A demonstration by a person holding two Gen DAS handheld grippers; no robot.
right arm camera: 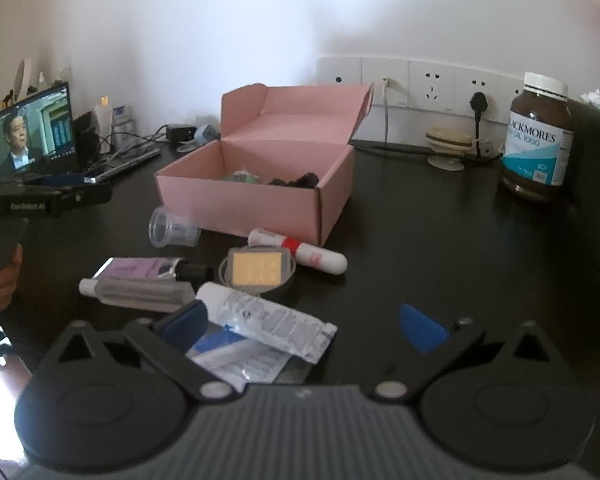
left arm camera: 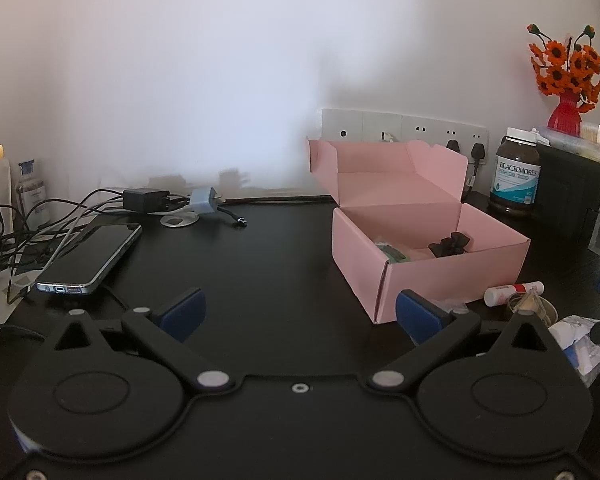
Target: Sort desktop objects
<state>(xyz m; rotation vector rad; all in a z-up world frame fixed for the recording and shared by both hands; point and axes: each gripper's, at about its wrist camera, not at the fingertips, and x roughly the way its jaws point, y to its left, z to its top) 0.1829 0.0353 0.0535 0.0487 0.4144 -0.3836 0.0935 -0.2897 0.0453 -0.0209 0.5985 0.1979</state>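
An open pink cardboard box (left arm camera: 428,264) (right arm camera: 260,204) stands on the black desk, holding a green item (right arm camera: 242,177) and a black clip (left arm camera: 450,243). In front of it lie a clear plastic cup (right arm camera: 172,231), a white tube with a red band (right arm camera: 300,251), a small square case (right arm camera: 256,269), a purple bottle (right arm camera: 140,270), a clear tube (right arm camera: 136,291) and a white sachet tube (right arm camera: 268,322). My left gripper (left arm camera: 298,314) hovers open and empty left of the box. My right gripper (right arm camera: 304,324) is open over the white sachet tube, not closed on it.
A phone (left arm camera: 90,258) and tangled cables with chargers (left arm camera: 148,200) lie at the left. A brown supplement bottle (right arm camera: 538,140) stands at the right by a wall socket strip (right arm camera: 420,84). A laptop screen (right arm camera: 28,136) glows far left. A hand (right arm camera: 4,276) holds the other gripper's handle.
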